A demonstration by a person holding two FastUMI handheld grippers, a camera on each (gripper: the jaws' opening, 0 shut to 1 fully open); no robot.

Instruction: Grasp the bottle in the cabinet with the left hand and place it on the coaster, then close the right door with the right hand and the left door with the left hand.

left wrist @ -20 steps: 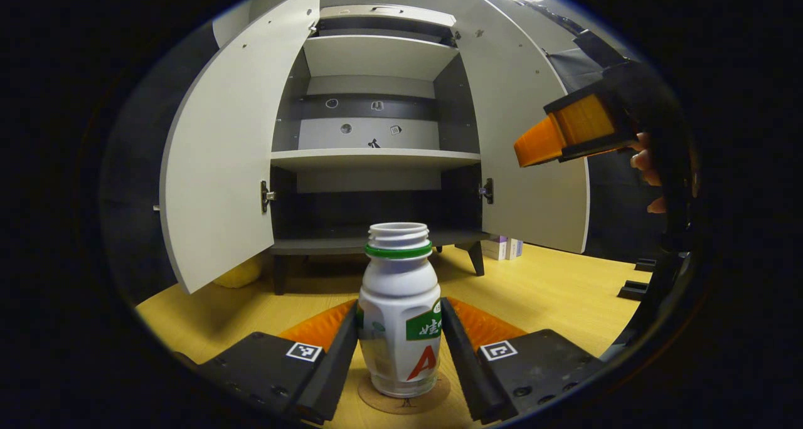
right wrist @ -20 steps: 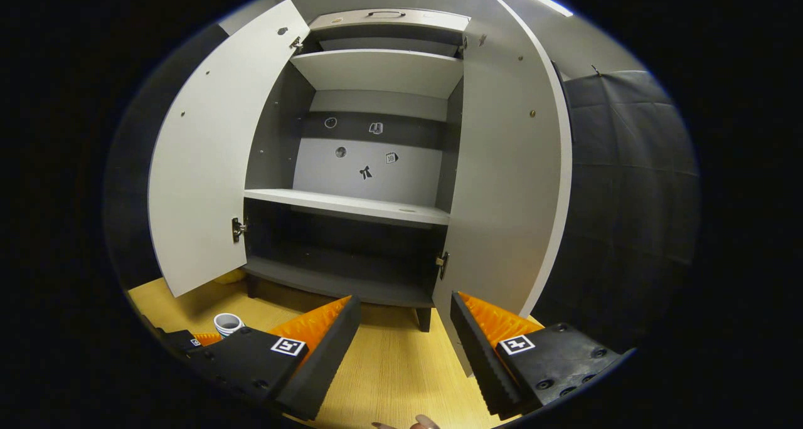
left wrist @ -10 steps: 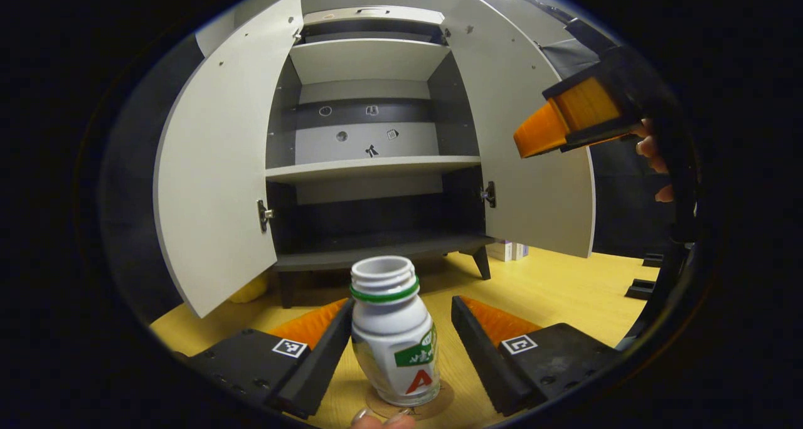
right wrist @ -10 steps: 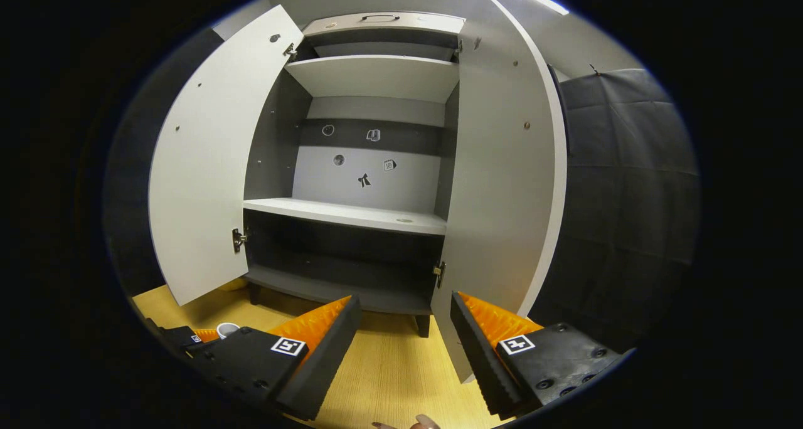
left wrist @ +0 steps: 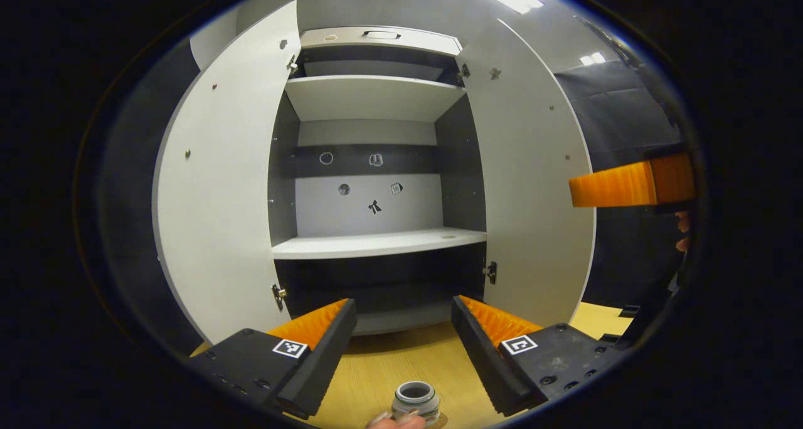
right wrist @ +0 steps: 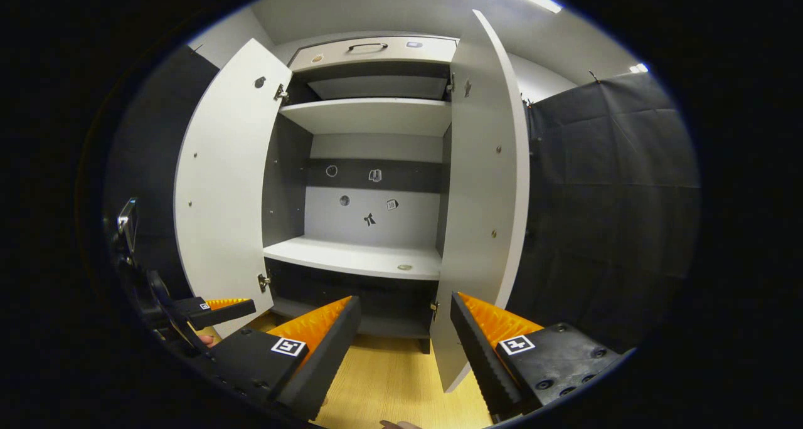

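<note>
The tall white two-door cabinet [left wrist: 376, 165] stands on the pale wooden floor [left wrist: 401, 366], left door [left wrist: 219, 184] and right door [left wrist: 533, 184] swung outward. The white open-necked plastic bottle [left wrist: 415, 401] stands on the floor before the cabinet.

the cabinet [left wrist: 376, 216] looks like laminated board, its left door [left wrist: 219, 184] and right door [left wrist: 533, 184] a smooth, matt pale grey, the side walls inside a darker matt grey. the middle shelf [left wrist: 376, 244] has the same flat, dull finish. small hinges [left wrist: 278, 293] on the door edges look like bright metal. the floor [right wrist: 389, 385] shows a light wood grain with a soft sheen. the bottle [left wrist: 415, 399] looks like smooth whitish plastic, ribbed with thread at its open neck. the left gripper [left wrist: 401, 347] has ridged, matt inner faces on its fingers [left wrist: 483, 347] and bodies of hard plastic with small screw heads. the booth wall [right wrist: 602, 197] is creased matt cloth.
</note>
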